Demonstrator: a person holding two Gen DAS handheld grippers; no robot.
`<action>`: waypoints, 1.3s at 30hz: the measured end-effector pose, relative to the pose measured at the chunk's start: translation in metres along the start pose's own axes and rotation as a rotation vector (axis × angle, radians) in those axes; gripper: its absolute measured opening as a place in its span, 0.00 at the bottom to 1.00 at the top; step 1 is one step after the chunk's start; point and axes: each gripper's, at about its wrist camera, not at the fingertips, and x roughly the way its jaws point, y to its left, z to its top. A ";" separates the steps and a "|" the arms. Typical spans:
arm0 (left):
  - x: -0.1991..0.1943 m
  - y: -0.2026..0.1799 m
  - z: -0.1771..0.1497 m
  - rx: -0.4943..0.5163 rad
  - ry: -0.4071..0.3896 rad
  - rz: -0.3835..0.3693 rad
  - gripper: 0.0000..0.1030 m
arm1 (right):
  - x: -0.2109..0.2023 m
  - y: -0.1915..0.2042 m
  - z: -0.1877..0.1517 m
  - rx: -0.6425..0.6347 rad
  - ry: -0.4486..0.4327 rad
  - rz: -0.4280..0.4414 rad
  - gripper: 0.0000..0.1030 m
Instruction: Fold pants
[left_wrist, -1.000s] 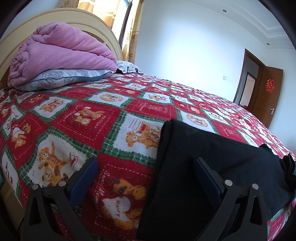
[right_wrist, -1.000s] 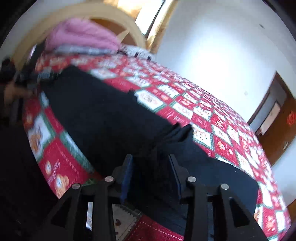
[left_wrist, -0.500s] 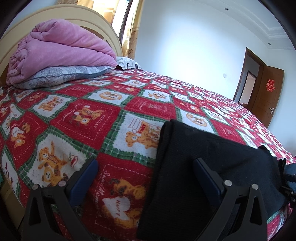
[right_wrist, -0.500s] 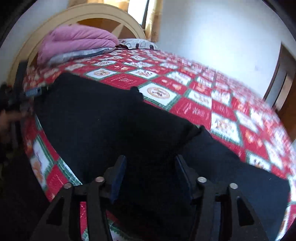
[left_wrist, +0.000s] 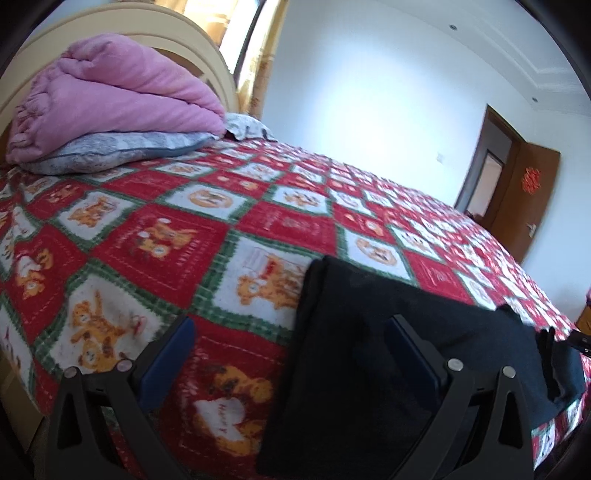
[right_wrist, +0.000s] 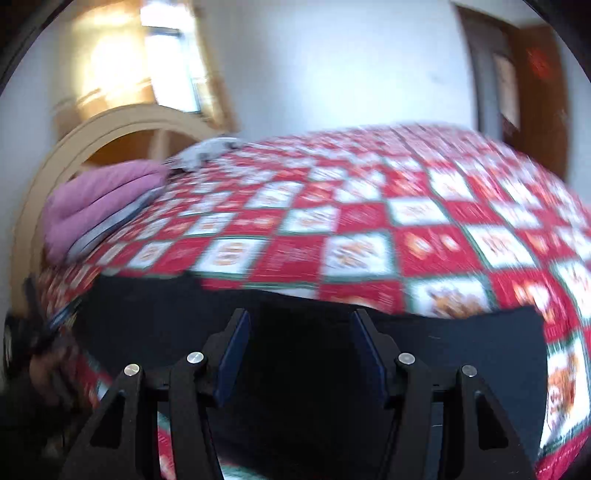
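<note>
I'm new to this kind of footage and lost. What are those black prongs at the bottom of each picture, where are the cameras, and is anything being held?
Each picture comes from a camera on a hand-held gripper, looking along its two fingers. The left gripper and the right gripper are both open and hold nothing. Black pants lie flat on a red patterned bedspread. At the bed's head a pink blanket is stacked on a grey pillow.
</note>
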 end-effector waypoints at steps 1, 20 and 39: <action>0.002 -0.002 -0.001 0.007 0.008 -0.007 1.00 | 0.010 -0.012 0.000 0.047 0.038 -0.007 0.57; 0.004 -0.005 -0.008 0.080 0.029 0.017 1.00 | 0.033 0.057 -0.029 -0.211 0.156 0.124 0.57; 0.009 -0.022 -0.002 0.159 0.140 -0.088 0.57 | 0.007 0.059 -0.043 -0.235 0.166 0.037 0.56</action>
